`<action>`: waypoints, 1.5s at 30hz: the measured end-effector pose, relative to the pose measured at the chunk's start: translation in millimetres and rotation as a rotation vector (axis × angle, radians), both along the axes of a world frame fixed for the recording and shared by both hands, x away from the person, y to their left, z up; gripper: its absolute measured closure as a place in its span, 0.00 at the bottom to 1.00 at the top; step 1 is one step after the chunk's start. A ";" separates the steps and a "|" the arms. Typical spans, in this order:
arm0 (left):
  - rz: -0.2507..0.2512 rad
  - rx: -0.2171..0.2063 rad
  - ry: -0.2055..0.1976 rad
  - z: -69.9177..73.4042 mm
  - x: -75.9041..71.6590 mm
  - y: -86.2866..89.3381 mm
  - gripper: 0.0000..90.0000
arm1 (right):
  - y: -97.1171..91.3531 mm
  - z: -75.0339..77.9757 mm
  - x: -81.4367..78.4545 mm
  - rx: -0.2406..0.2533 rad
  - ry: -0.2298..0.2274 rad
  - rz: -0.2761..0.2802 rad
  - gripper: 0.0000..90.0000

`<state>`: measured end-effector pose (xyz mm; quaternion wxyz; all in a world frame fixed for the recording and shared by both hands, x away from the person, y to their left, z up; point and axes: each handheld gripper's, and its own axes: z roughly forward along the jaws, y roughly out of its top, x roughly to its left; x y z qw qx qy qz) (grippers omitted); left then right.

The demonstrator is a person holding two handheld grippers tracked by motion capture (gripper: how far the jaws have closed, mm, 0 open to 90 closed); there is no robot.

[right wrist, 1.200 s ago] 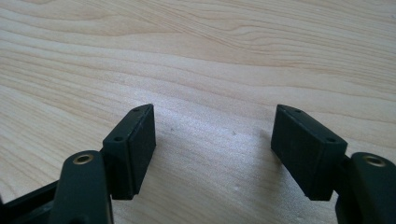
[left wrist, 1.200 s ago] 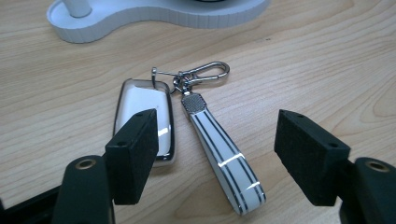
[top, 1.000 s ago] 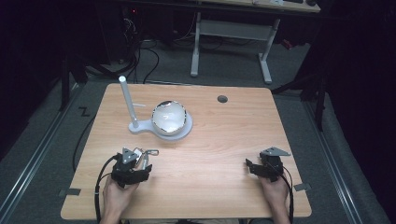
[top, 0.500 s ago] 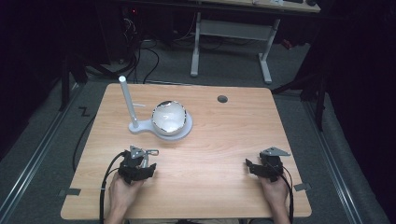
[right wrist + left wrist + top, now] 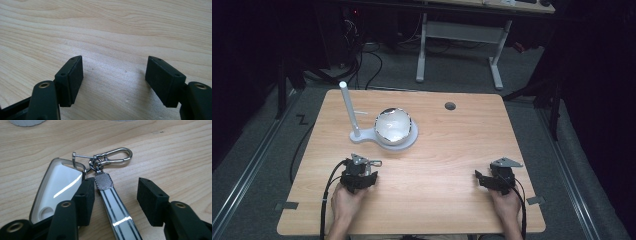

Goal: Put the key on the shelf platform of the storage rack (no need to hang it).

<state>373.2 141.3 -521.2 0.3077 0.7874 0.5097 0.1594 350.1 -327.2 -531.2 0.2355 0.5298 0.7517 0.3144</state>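
Observation:
A keychain lies on the wooden table (image 5: 437,150) at the front left: a white key fob in a grey case (image 5: 60,187), a white striped strap (image 5: 117,210) and a silver carabiner clip (image 5: 117,155). My left gripper (image 5: 116,197) (image 5: 361,170) sits low over it with the strap between the jaws. The jaws have just been closing, the left pad (image 5: 85,197) lies against the strap and fob, and the right pad (image 5: 150,200) still stands apart from it. My right gripper (image 5: 113,80) (image 5: 486,179) rests open at the front right over bare wood.
A white stand (image 5: 367,135) with an upright post (image 5: 348,107) and a shiny round bowl (image 5: 393,126) sits left of the table's centre. A dark cable hole (image 5: 450,106) is near the far edge. Cables and a desk frame lie beyond the table.
My left gripper has shifted a little to the right onto the keychain, covering more of it. The right gripper has stayed where it was.

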 end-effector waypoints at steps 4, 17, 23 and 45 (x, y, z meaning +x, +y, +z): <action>0.024 -0.015 -0.002 -0.2 2.7 2.2 0.59 | -0.1 0.0 0.1 -0.001 -0.001 0.002 0.34; 0.038 0.050 -0.008 1.5 8.7 -2.5 0.78 | -0.1 0.0 0.1 -0.001 -0.001 0.002 0.35; 0.037 0.052 -0.006 1.8 10.0 -1.9 0.82 | -0.1 0.0 0.1 -0.001 -0.001 0.002 0.34; -0.022 0.000 -0.063 26.7 -4.2 13.0 0.83 | -0.2 0.0 0.1 0.000 -0.001 0.002 0.34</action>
